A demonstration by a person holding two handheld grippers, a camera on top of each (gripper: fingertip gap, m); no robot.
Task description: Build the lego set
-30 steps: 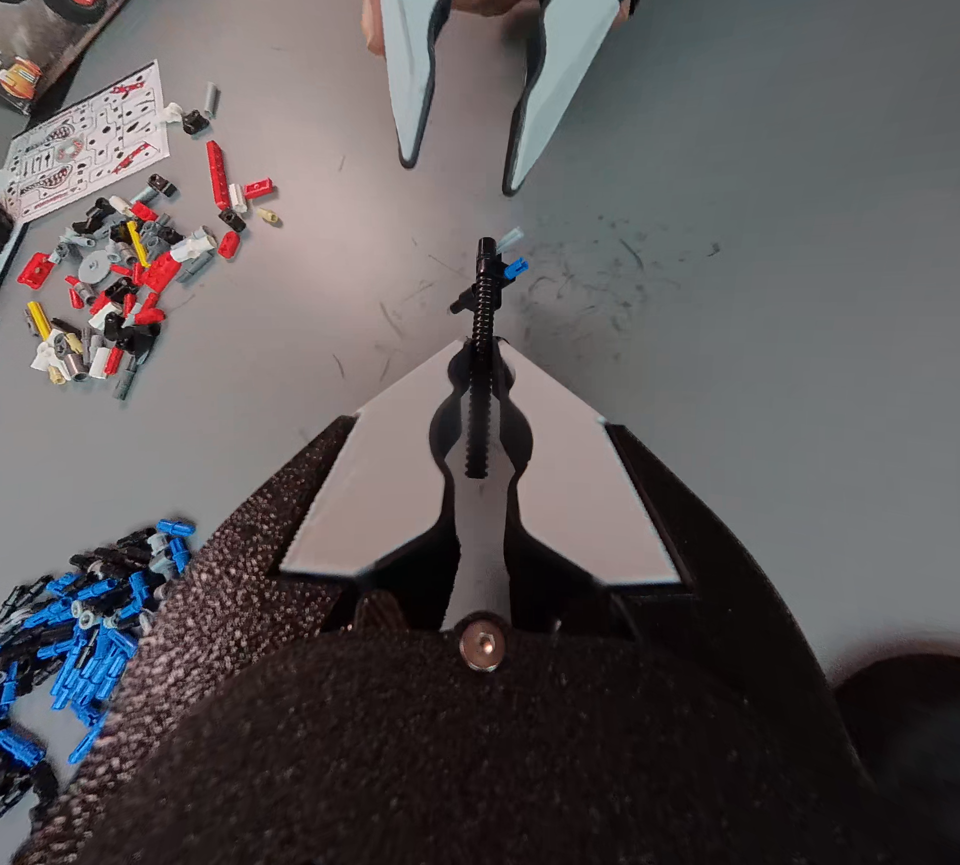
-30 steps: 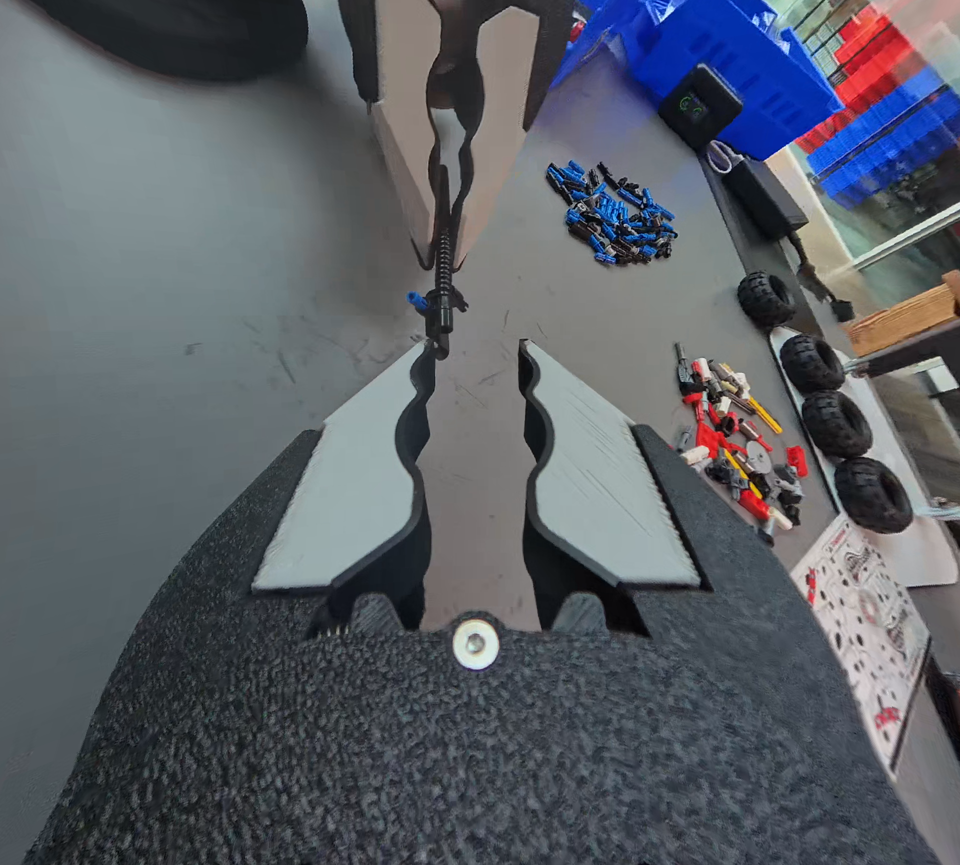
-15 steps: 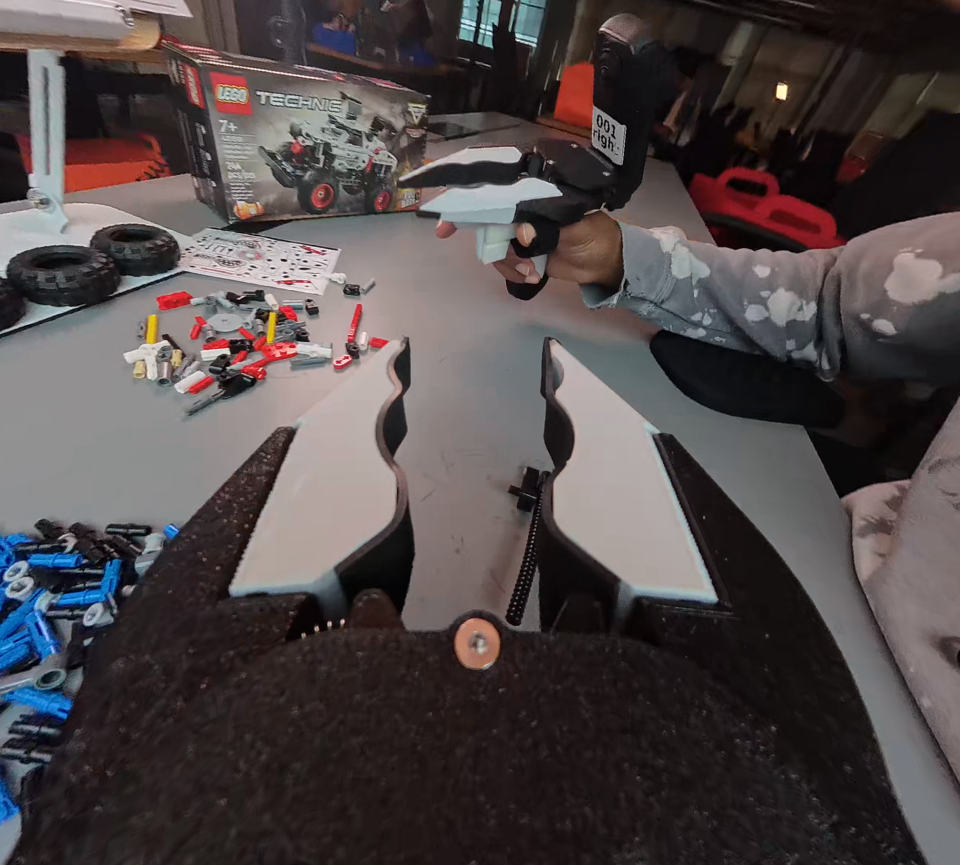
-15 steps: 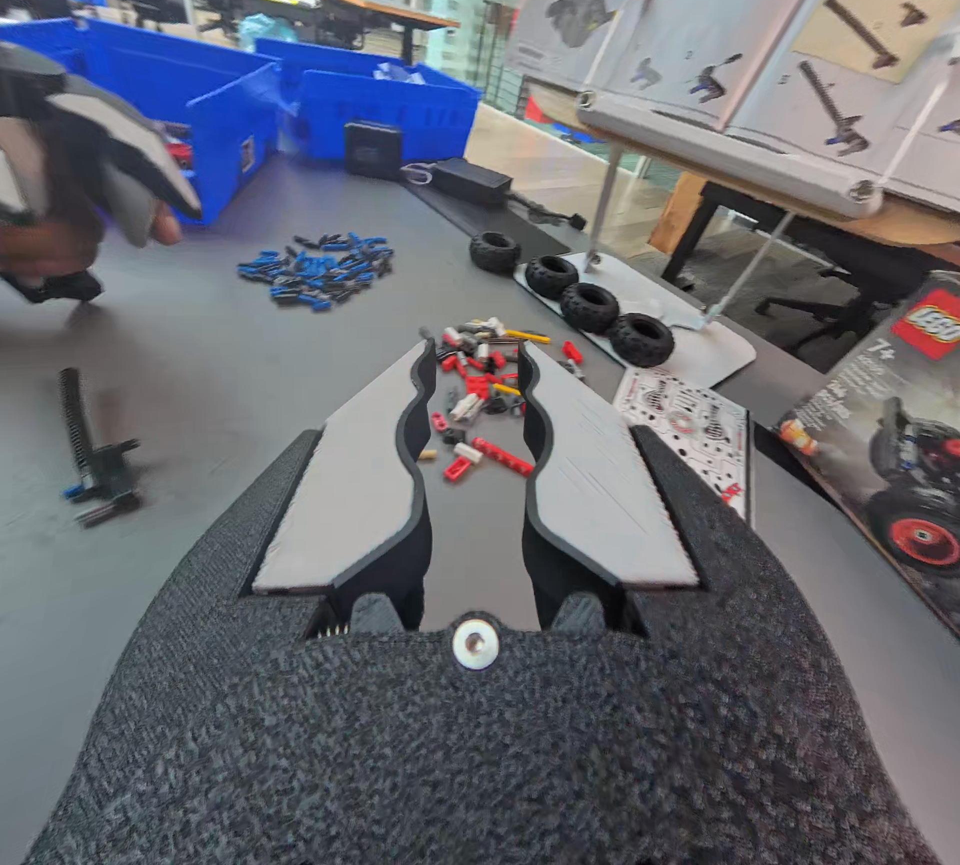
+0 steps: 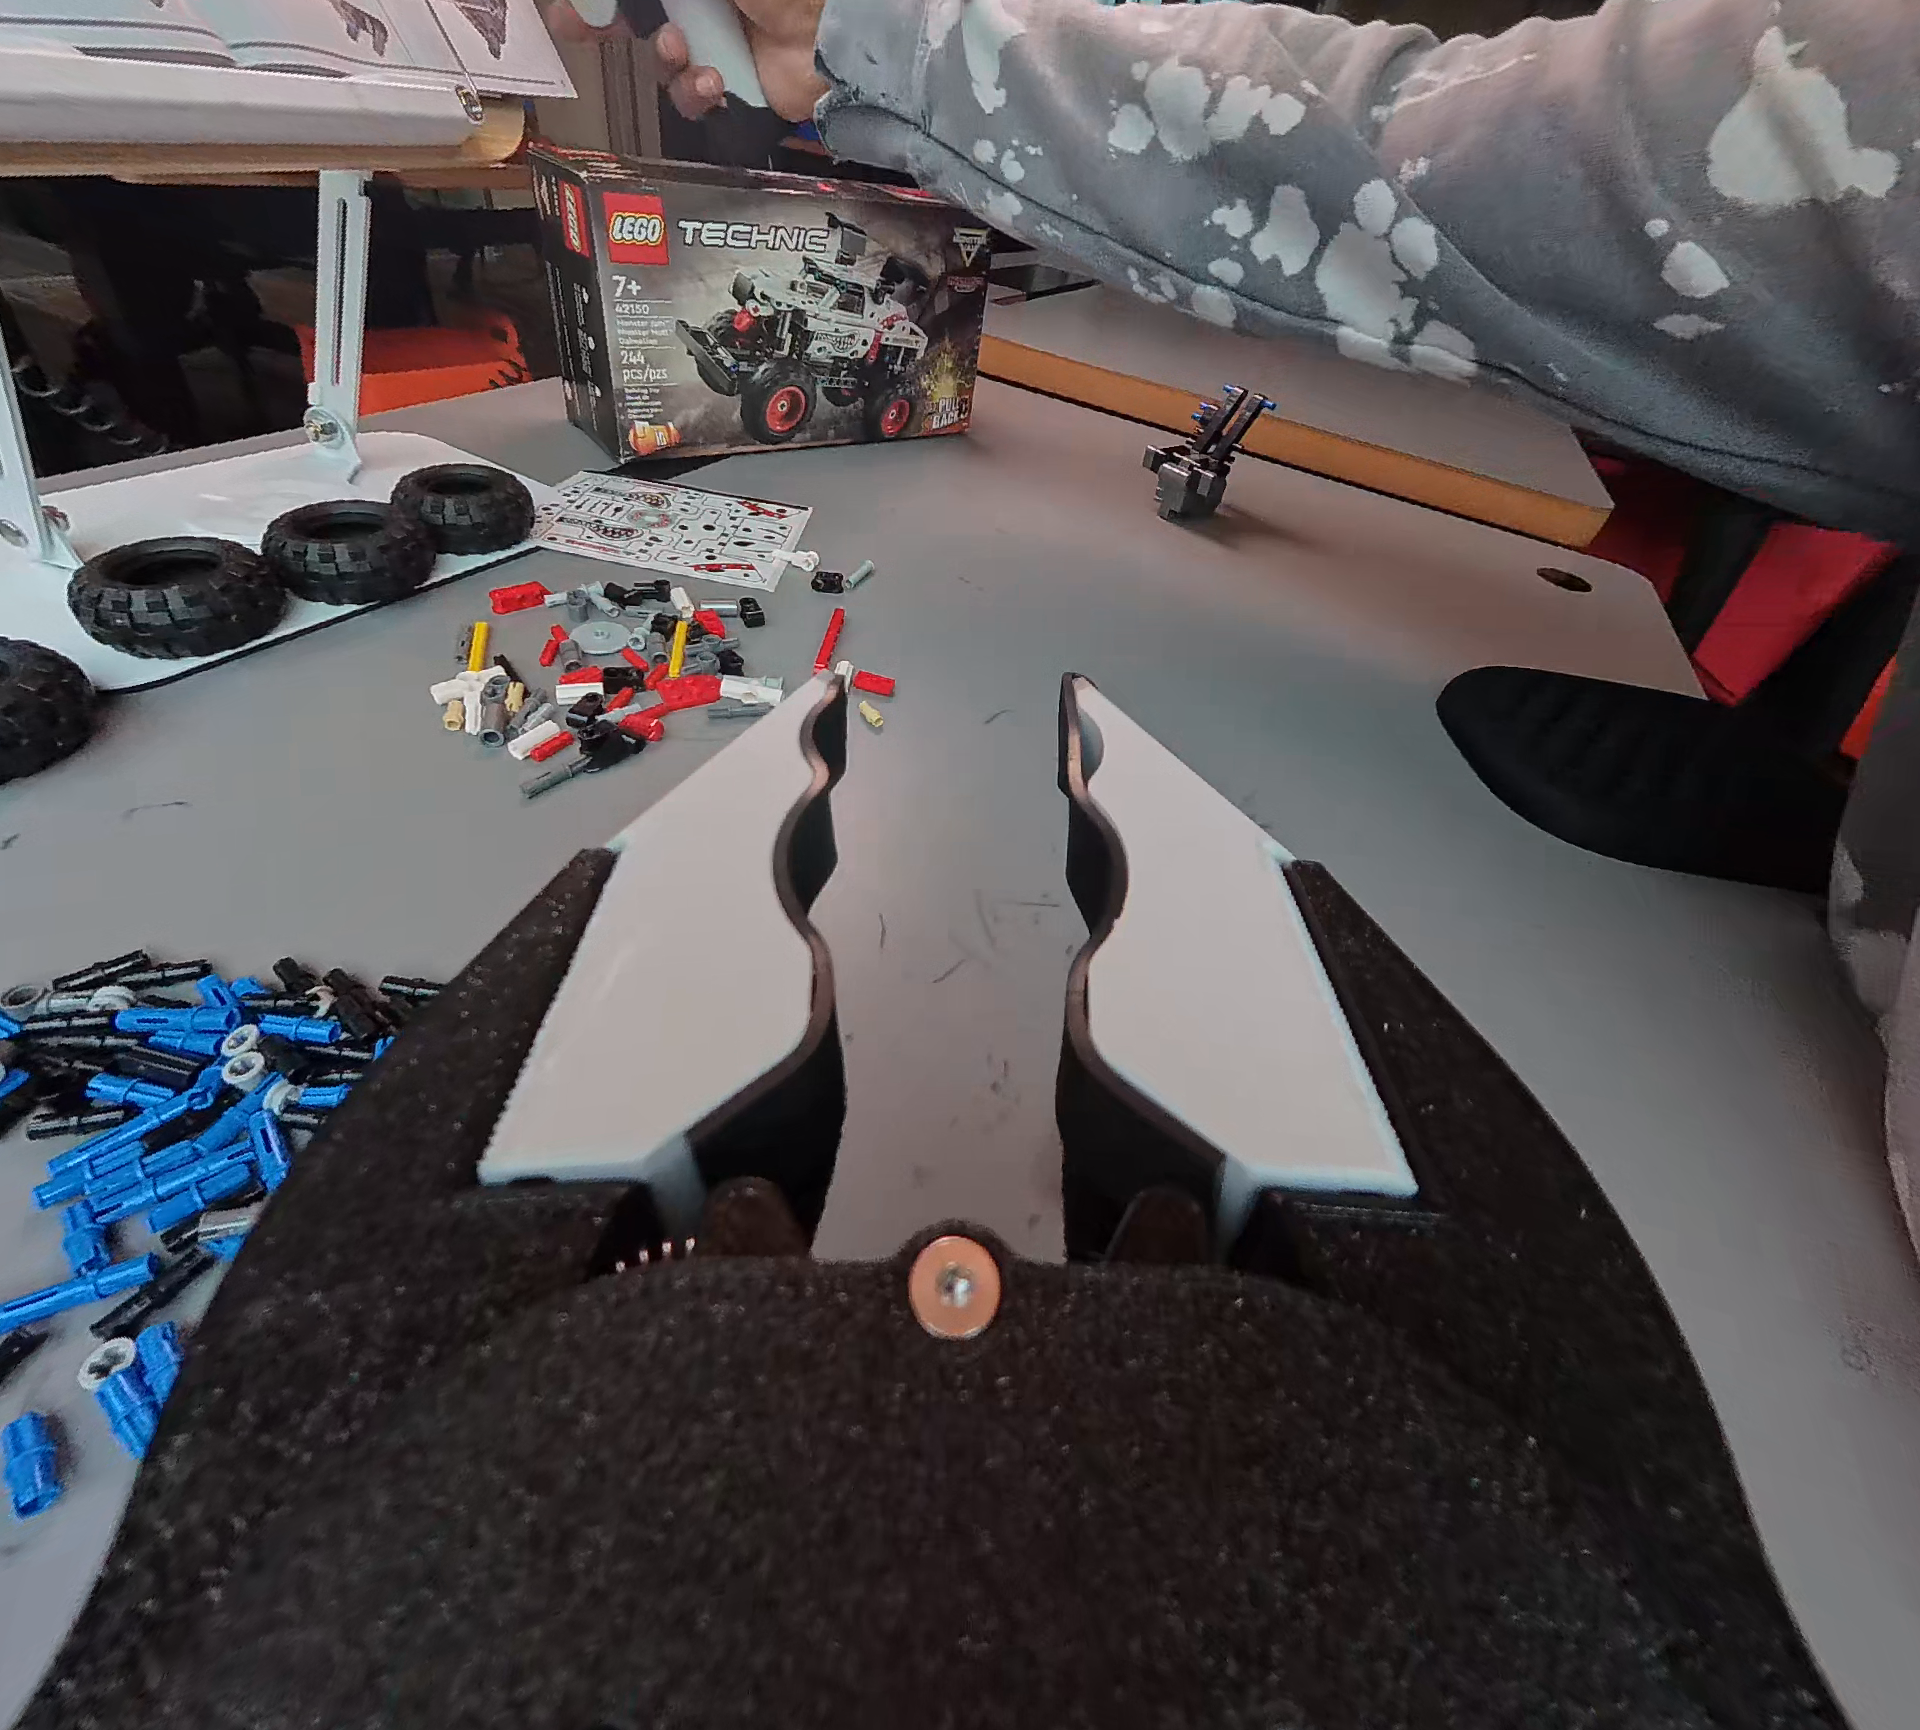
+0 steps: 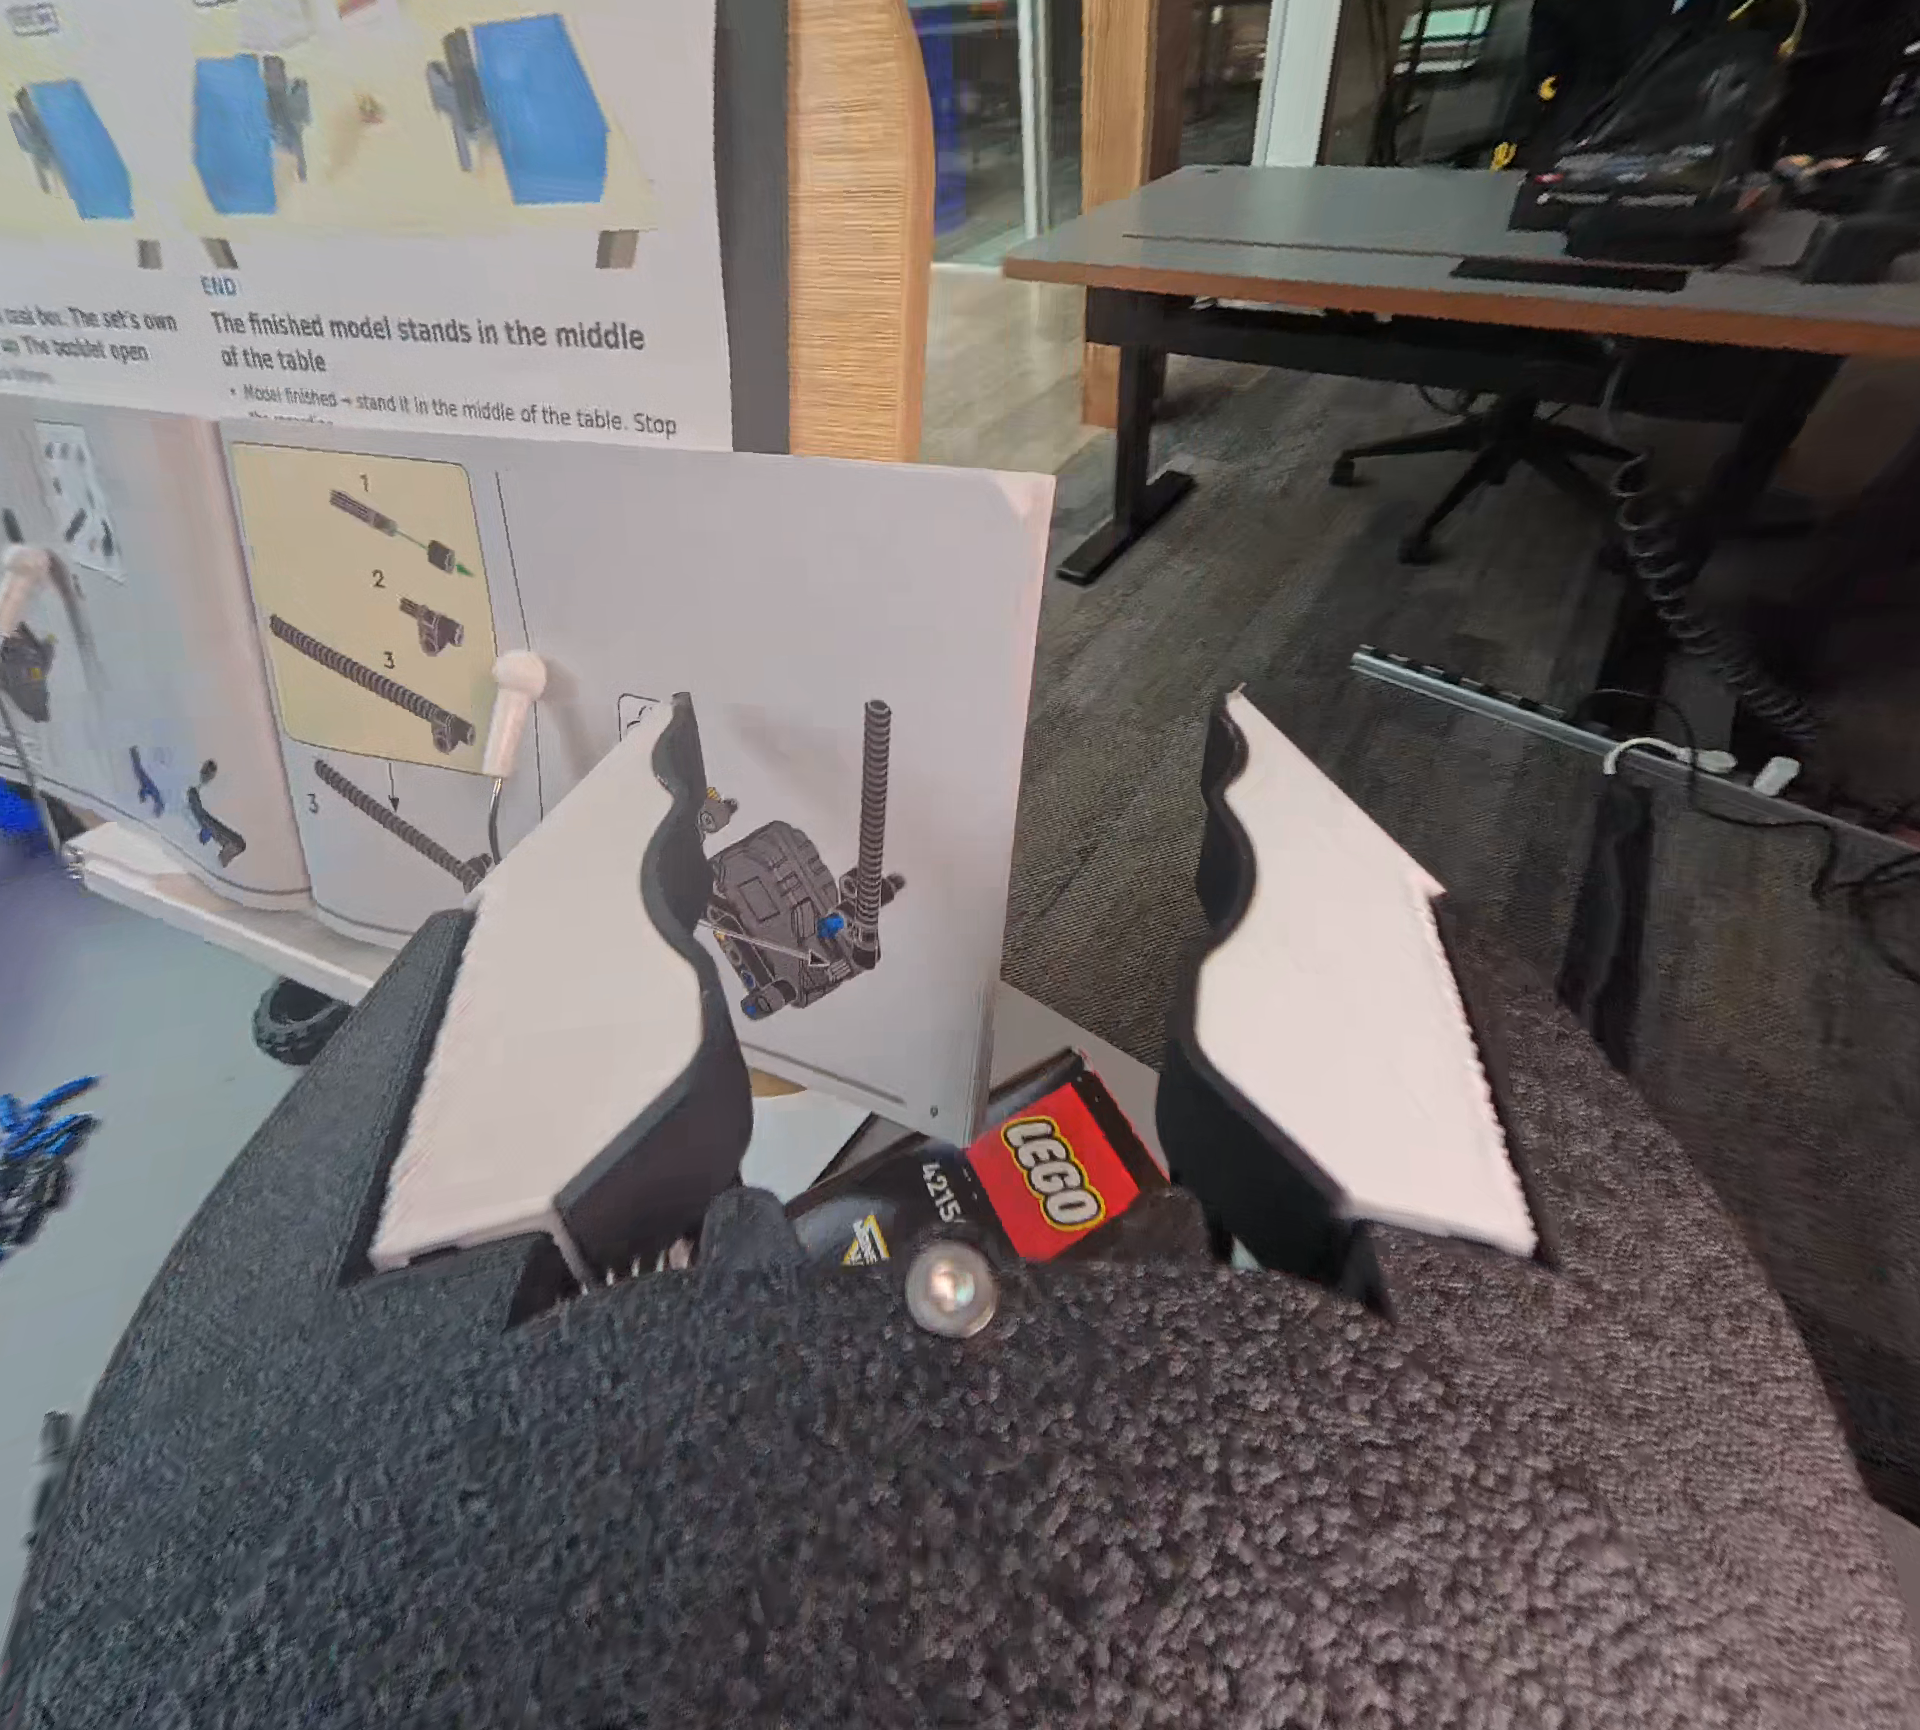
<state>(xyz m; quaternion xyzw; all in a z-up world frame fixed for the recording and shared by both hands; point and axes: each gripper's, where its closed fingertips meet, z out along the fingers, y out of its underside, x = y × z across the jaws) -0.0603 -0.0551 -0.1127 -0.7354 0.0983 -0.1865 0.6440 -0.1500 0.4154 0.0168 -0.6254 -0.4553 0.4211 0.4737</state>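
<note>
I have dropped the ribbed hose; my left gripper (image 5: 951, 693) and right gripper (image 6: 951, 704) gape empty. Right faces the booklet (image 6: 790, 745): checking the step, then picking parts beside the box (image 5: 769, 309).

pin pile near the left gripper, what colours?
Mostly blue, mixed with black and a few grey-tipped ones: pin pile on the grey table. Clearest in the left wrist view.
</note>
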